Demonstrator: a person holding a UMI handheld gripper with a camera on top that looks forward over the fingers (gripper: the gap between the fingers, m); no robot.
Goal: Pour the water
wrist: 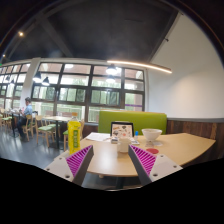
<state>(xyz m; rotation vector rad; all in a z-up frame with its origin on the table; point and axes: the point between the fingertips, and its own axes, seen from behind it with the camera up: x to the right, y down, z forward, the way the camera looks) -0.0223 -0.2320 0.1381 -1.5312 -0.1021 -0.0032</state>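
My gripper (112, 160) is open, its two magenta pads (80, 160) spread wide with only bare table between them. Beyond the fingertips, on a light wooden table (108, 162), stands a small white cup (123, 144). A white bowl (151, 135) sits further back to the right of it. A yellow carton or bottle (74, 135) stands at the table's left side, just beyond the left finger. Nothing is held.
A dark sign or tablet (121, 128) stands behind the cup, with green seating (130, 121) behind it. More tables and chairs (45, 125) and a seated person (24, 113) are far left, under large windows (80, 85).
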